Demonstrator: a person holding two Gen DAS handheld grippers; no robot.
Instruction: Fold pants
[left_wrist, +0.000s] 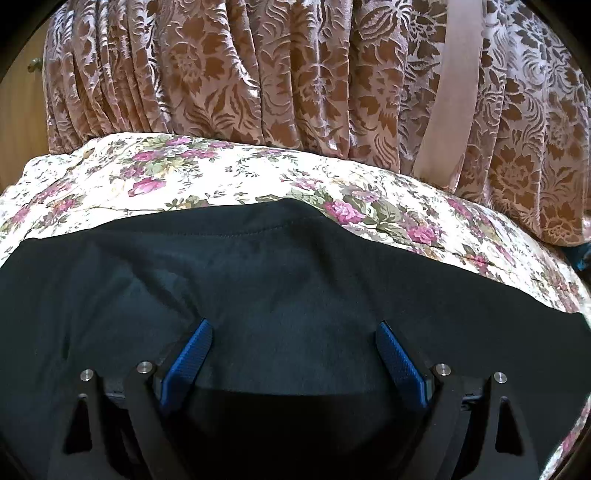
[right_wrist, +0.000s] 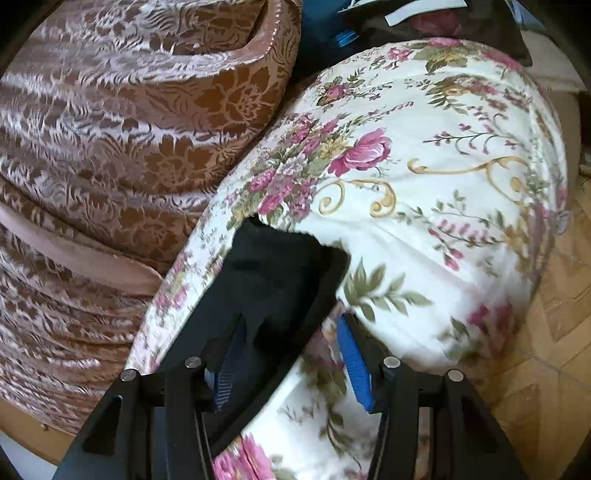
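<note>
Only the right wrist view showed wooden parquet floor (right_wrist: 554, 387). Black cotton pants (left_wrist: 258, 277) lay on the floral quilt (left_wrist: 147, 173). Left gripper (left_wrist: 293, 332) gaped above them; right gripper (right_wrist: 291, 332) stood parted, pants edge between, unpinched.

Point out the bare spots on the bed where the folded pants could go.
Free: the floral bedspread strip between the black pants and the brown curtain, and its rounded corner beside the wood floor. Crowded: the near side, covered by pants.
</note>
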